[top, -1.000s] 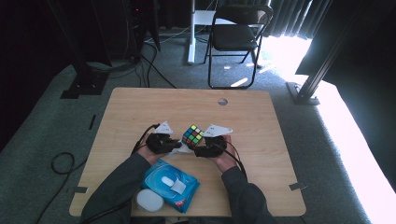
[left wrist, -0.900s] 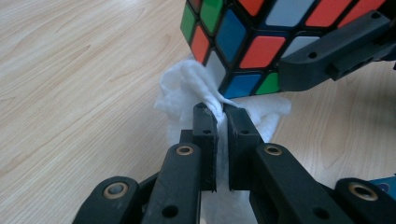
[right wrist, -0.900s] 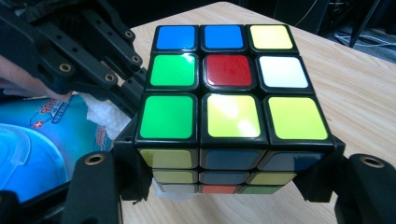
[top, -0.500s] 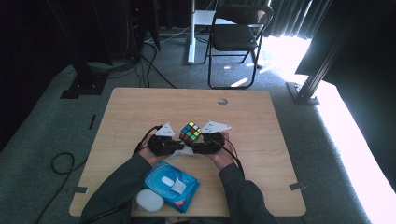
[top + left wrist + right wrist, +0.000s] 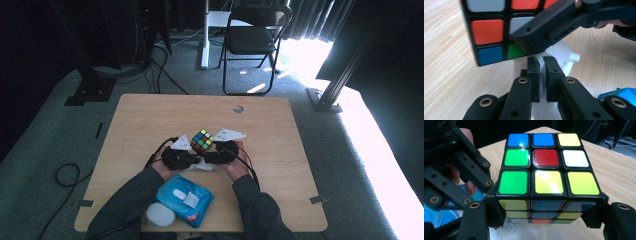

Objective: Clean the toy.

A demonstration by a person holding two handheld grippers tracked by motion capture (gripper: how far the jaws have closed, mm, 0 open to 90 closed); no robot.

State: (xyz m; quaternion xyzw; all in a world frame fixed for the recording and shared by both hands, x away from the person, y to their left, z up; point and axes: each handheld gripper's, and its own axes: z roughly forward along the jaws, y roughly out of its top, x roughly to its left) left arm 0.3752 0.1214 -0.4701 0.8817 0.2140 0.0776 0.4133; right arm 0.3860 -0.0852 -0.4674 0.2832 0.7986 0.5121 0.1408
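Wooden table (image 5: 150, 120): cube (image 5: 202, 140) is lifted slightly higher than a second ago, so wiping its underside looks underway. Right gripper (image 5: 549, 220) clamps the cube's sides. Left gripper (image 5: 542, 65), nearly closed, pinches a white wipe (image 5: 564, 56) just below it. Blue wipe pack (image 5: 184, 200) near the edge, flap open.

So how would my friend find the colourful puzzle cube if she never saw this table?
Start at the wooden table and follow the person's two arms to the black grippers. The cube sits clamped in the right gripper, just above a white wipe. It alone has small squares of many colours.
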